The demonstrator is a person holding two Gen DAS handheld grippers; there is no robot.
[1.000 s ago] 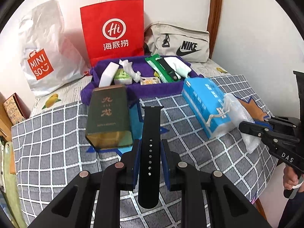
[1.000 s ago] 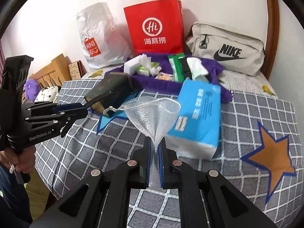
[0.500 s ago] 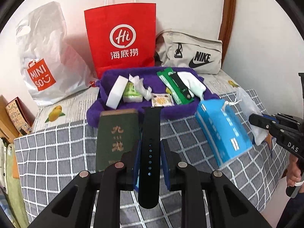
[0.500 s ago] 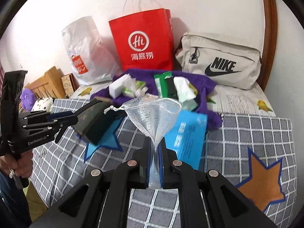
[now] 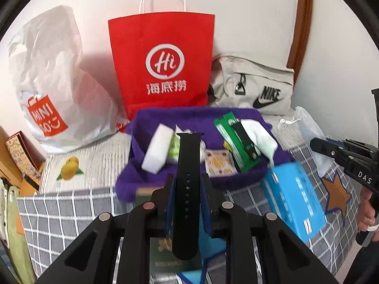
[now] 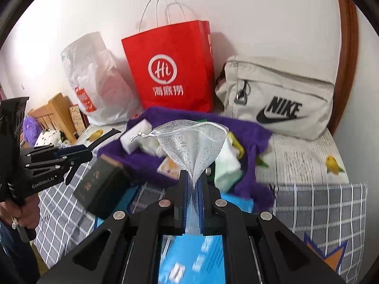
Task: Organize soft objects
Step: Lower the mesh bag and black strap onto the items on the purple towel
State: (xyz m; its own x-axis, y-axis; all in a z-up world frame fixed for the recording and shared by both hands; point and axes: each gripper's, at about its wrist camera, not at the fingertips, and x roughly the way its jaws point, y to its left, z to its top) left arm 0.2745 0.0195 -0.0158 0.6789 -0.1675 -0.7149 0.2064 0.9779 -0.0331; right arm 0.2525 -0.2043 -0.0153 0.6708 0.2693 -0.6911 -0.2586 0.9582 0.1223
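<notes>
Two fisheye views look forward along two hand-held grippers above a bed (image 5: 71,203) covered with a grey checked blanket.

The left hand-held gripper (image 5: 187,187) is clenched on a black rubber watch strap (image 5: 187,165) with a row of small holes. The strap stands upright between the blue-lined fingers (image 5: 171,203), its upper end reaching over a purple fluffy cloth tray (image 5: 151,120) that lies on the bed beyond it.

The right hand-held gripper (image 6: 193,184) is clamped tight on the narrow end of a white mesh drawstring pouch (image 6: 191,142). The pouch fans upward and open like a funnel, with its cord and knot trailing to the left. It hangs in the air in front of the same purple tray (image 6: 251,132).

Inside the tray lie a white foam block (image 5: 156,151), a green card package with a black strap on it (image 5: 236,139), a white folded cloth (image 5: 263,137) and a small orange-patterned packet (image 5: 218,163).

On the blanket near the tray sit a dark green rectangular tin (image 6: 101,184) and a bright blue tissue pack (image 5: 293,196).

Against the white wall behind stand a red paper shopping bag (image 5: 163,64), a white plastic bag with an orange logo (image 5: 47,80) and a beige fabric bag with a black logo (image 6: 279,99).

A person's hand (image 6: 21,215) holds the left tool's grip at the edge of the right view.
</notes>
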